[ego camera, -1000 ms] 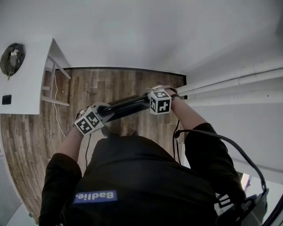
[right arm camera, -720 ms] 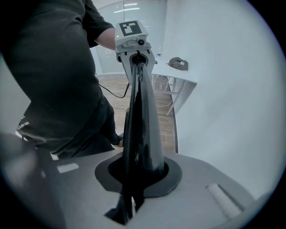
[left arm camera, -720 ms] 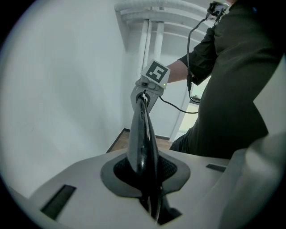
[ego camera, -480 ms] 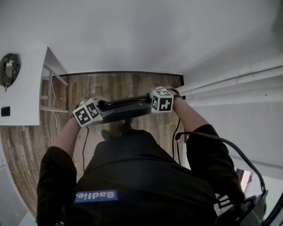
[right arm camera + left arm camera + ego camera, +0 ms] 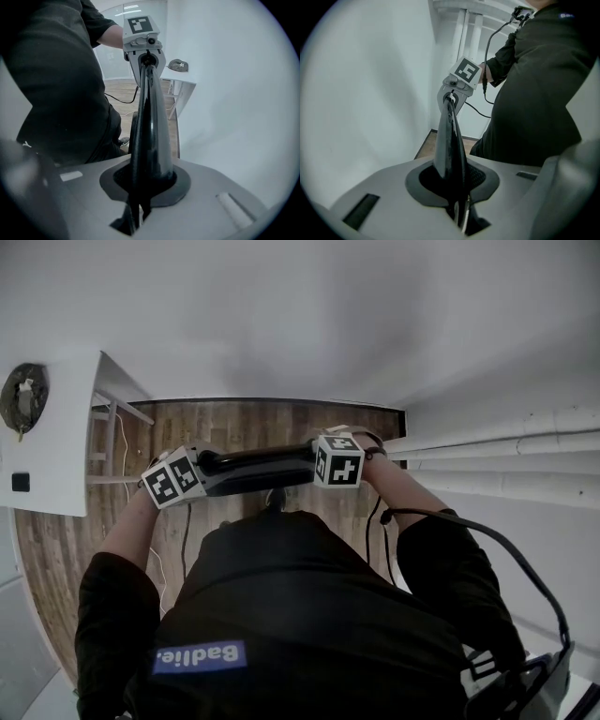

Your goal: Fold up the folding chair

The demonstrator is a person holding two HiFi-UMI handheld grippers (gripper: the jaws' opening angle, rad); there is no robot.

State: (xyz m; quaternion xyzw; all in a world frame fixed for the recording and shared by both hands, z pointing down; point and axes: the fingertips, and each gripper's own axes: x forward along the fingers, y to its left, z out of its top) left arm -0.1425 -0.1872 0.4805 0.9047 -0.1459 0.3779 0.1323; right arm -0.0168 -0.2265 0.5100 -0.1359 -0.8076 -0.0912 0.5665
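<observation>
So, wall (image 5: pixel 281 315): big and white. It stands right in front of me.
Floor (image 5: pixel 234 427): brown wood. I see a strip of it between the wall and me.
My black top (image 5: pixel 309 615): it fills the low part of the head view.
White worktop (image 5: pixel 56 456): off to my left, close by the wall.
Pipes (image 5: pixel 525 423): white. They run along the wall on my right.
Folding chair (image 5: pixel 255 468): black. I hold it in front of my tummy, above the floor, with one gripper at each end. From above it looks like a long dark bar going from left to right. In each gripper view it looks thin and flat. I cannot tell if its feet touch the floor.
Left gripper (image 5: pixel 458 204): squeezed tight on the left end of the chair. The chair's thin edge sits right between the two jaws.
Right gripper (image 5: pixel 137 206): squeezed tight on the right end of the chair, in the same way.
Left cube (image 5: pixel 172 484): black and white squares. It sits on top of my left gripper and tips a little to the left.
Right cube (image 5: pixel 339 459): the same squares, on top of my right gripper.
Cable (image 5: pixel 487 538): black. It loops past my right arm.
Round thing (image 5: pixel 23 397): dark and small. It lies on the worktop. I cannot tell what it is.
</observation>
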